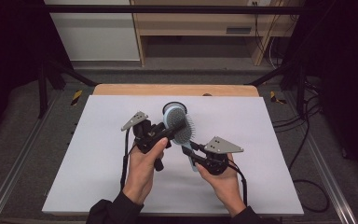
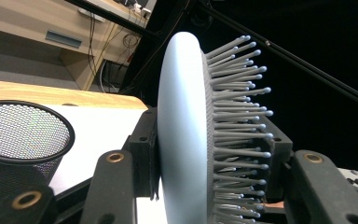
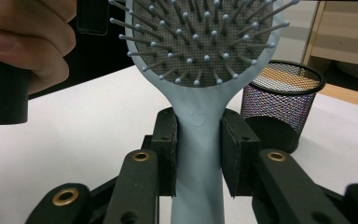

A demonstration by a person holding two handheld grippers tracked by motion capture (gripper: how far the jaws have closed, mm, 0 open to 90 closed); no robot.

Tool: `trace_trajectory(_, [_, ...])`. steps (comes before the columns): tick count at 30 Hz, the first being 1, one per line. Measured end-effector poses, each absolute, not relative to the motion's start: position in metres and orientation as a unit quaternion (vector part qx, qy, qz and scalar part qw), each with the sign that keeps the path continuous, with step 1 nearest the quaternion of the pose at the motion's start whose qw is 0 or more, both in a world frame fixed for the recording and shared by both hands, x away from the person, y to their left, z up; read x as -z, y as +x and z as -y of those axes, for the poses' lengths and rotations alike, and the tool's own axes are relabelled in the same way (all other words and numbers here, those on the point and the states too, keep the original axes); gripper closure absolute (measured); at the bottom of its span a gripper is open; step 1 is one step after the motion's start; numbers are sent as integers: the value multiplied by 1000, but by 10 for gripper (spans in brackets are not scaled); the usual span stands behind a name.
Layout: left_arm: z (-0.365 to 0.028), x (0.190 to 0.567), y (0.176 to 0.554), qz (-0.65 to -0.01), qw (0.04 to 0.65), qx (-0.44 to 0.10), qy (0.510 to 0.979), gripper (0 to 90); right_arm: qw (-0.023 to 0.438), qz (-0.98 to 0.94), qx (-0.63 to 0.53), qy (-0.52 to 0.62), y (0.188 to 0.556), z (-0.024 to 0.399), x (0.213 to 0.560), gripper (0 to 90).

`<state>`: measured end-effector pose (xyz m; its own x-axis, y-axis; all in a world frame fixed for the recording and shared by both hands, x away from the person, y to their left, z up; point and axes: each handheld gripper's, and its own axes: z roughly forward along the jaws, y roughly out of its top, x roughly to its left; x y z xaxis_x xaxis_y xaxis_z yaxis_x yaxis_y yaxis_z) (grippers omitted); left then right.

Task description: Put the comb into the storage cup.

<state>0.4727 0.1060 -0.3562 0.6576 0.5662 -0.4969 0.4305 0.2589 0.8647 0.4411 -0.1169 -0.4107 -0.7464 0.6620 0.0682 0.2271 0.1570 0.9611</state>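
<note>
A pale blue hairbrush with grey bristles is held above the white table by both grippers. My left gripper is shut on the brush's oval head. In the left gripper view one pad presses the smooth back of the hairbrush and the other sits among the bristles, either side of my left gripper. My right gripper is shut on the handle. The right gripper view shows its pads either side of the hairbrush at the neck, around my right gripper, with the bristles facing the camera.
A black wire-mesh cup stands upright on the table just behind the brush, also the mesh cup and mesh cup. A wooden strip edges the table's far side. Cabinets and cables lie beyond.
</note>
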Motion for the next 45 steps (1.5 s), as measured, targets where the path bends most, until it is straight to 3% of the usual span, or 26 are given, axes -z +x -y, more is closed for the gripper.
trace_trajectory(30, [-104, 357, 473, -411, 681, -48, 604, 520, 189, -735, -576, 304, 442, 118, 412, 691])
trace_trajectory(41, [-105, 358, 473, -410, 681, -52, 605, 519, 187, -736, -573, 308, 443, 115, 414, 564])
trace_trajectory(45, [-105, 357, 473, -408, 681, -54, 605, 518, 184, -736, -572, 310, 443, 116, 414, 562])
